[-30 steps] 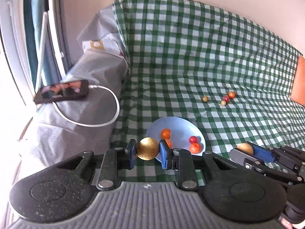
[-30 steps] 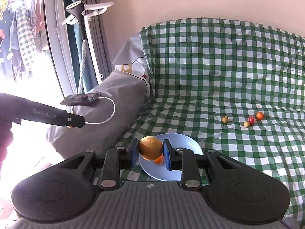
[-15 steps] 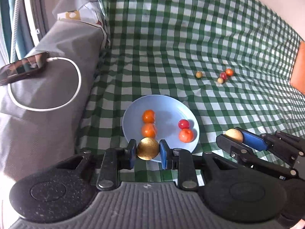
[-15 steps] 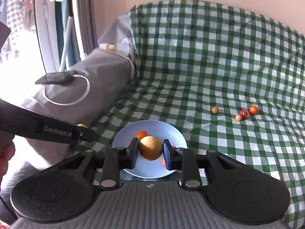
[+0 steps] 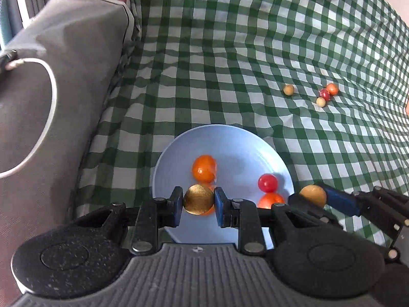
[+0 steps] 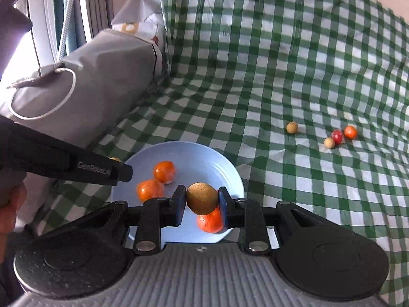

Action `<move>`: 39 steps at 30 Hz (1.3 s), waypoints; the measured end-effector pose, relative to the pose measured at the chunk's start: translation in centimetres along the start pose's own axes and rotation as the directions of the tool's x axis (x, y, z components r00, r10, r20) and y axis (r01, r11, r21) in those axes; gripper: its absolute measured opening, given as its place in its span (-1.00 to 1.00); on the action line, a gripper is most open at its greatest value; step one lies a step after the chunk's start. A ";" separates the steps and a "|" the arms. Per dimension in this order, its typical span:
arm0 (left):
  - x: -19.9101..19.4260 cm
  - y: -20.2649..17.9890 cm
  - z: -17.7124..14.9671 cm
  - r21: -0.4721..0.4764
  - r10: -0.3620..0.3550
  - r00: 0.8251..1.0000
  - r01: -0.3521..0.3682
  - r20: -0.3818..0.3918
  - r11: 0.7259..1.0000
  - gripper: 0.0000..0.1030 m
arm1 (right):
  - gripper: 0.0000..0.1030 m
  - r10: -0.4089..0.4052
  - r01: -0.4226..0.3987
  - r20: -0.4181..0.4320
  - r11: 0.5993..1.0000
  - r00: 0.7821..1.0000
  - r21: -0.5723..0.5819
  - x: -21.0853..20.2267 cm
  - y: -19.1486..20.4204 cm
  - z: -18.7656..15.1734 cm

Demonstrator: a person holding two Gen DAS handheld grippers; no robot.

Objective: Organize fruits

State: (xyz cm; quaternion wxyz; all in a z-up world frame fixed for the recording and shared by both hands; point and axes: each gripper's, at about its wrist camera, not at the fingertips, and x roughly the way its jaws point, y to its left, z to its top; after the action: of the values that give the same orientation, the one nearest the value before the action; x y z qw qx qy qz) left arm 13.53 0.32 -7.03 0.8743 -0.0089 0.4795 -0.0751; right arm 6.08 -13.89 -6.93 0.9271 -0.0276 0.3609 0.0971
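Both grippers hung over the blue plate [image 5: 255,138], each loaded. The left gripper [image 5: 198,199] pinched a golden-brown round fruit [image 5: 198,199] between its pads, above the plate's near rim. The right gripper [image 6: 202,199] clamped a brown oval fruit [image 6: 202,197] over the plate's near right side, directly above an orange fruit [image 6: 210,221].

On the plate: three orange fruits and one red fruit [image 5: 267,182]. Beyond the plate, well apart on the green checked cloth [image 5: 230,51], four small fruits lay loose: a tan one [image 5: 288,89] alone, then a tan, a red and an orange one clustered.

Risks, as judged:
- The fruits are round and the plate shallow. A release from height could bounce a piece over the rim or knock a neighbour out.
- The right gripper's piece would land on the orange fruit beneath and likely roll off it.
- The two grippers sat close; a collision over the plate could jar a grip loose.
- The cloth was wrinkled and sloped upward behind, so an escaped fruit could roll.

View differences: the left wrist view showed the red fruit on the plate; in the right wrist view it was hidden behind the gripper. The right wrist view showed the person's hand [image 6: 10,204] at the left edge and the left gripper's lettered side.
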 end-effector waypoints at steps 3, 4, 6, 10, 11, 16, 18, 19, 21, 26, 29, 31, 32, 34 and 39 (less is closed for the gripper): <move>1.7 0.1 0.3 -0.005 -0.005 1.000 0.005 -0.013 1.000 -0.45 | -0.44 0.007 -0.007 -0.017 1.000 1.000 -0.008 1.6 -0.2 0.1; 2.4 0.1 0.4 -0.006 -0.003 1.000 0.003 -0.022 1.000 -0.45 | -0.44 0.010 -0.010 -0.022 1.000 1.000 -0.009 2.1 -0.2 0.1; 3.4 0.1 0.5 -0.001 0.001 0.999 -0.001 -0.037 1.000 -0.45 | -0.44 0.009 -0.010 -0.032 1.000 0.999 -0.015 3.0 -0.2 0.1; 4.8 -0.1 0.7 0.012 0.007 0.999 -0.006 -0.047 1.000 -0.45 | -0.44 0.010 -0.011 -0.059 1.000 0.998 -0.024 4.6 -0.3 0.0; 5.0 -0.1 0.7 0.014 0.007 0.999 -0.006 -0.044 1.000 -0.45 | -0.44 0.010 -0.011 -0.070 1.000 0.998 -0.028 4.9 -0.2 -0.1; 5.4 -0.1 1.0 0.034 0.017 1.000 -0.016 -0.016 0.999 -0.36 | -0.44 0.021 -0.027 -0.106 0.998 0.994 -0.059 6.0 0.1 -0.5; 5.0 0.0 1.2 0.028 0.005 1.000 -0.005 -0.002 1.000 0.51 | -0.41 0.024 -0.030 -0.104 0.998 0.994 -0.059 5.9 0.1 -0.4; 4.5 0.1 1.2 0.021 0.010 1.000 -0.010 0.019 1.000 0.71 | -0.22 0.022 -0.028 -0.101 0.998 0.995 -0.059 5.7 0.1 -0.3; 3.1 0.2 1.0 0.018 0.036 0.996 -0.038 0.080 0.999 1.00 | 0.16 0.007 -0.012 -0.083 0.998 0.997 -0.058 4.8 0.0 0.1; -0.9 -0.2 -0.3 0.068 0.069 0.994 -0.074 0.082 0.995 0.99 | 0.78 -0.005 0.001 -0.073 0.999 0.997 -0.044 0.9 -0.1 0.3; -3.9 0.1 -2.2 0.064 0.066 0.994 -0.072 0.081 0.995 0.99 | 0.92 -0.002 -0.001 -0.066 0.999 0.998 -0.050 -2.2 0.2 -0.3; -5.6 0.5 -3.3 0.056 0.077 0.994 -0.082 0.076 0.995 1.00 | 0.93 -0.008 0.005 -0.058 0.999 0.998 -0.053 -4.2 0.5 -0.9; -6.6 0.7 -3.9 0.047 0.089 0.993 -0.092 0.076 0.995 1.00 | 0.93 -0.011 0.009 -0.051 0.999 0.999 -0.048 -5.2 0.6 -1.1; -8.1 1.0 -4.7 0.036 0.109 0.991 -0.112 0.079 0.993 1.00 | 0.94 -0.009 0.007 -0.039 0.999 0.999 -0.039 -7.0 1.0 -1.7; -11.4 1.0 -7.0 0.022 0.115 0.988 -0.118 0.101 0.993 1.00 | 0.99 -0.025 0.026 0.020 0.999 0.999 -0.038 -11.0 2.2 -2.6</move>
State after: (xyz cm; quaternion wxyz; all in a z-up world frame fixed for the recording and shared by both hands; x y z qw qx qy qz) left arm 1.68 3.28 -1.33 0.9001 0.0276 0.4338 -0.0298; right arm -4.00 -13.86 -1.42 0.9310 -0.0490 0.3496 0.0925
